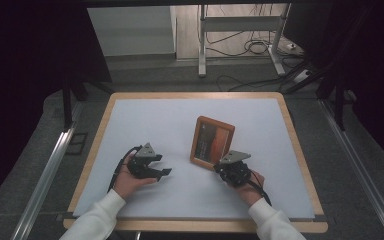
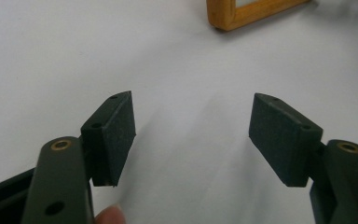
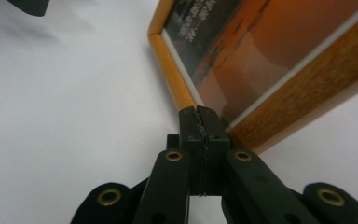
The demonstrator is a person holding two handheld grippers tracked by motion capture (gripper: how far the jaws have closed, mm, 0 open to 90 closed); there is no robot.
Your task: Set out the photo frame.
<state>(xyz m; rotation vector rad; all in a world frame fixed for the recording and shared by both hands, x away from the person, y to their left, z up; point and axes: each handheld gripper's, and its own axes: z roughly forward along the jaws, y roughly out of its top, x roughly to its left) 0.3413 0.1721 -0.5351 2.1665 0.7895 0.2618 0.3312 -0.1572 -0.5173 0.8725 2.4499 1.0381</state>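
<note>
Right gripper [image 1: 225,165], jaws together against the wooden picture frame [image 1: 211,141] corner at centre frame; left gripper [image 1: 164,171] gapes, empty. Nudge gently, avoiding the glass.

Wood-grain picture frame [image 1: 212,141] with glossy front, matt white table [image 1: 130,125], matt black jaws

Grey floor [image 1: 145,75], tangled cables [image 1: 250,45], dark curtains [image 1: 25,60].
</note>
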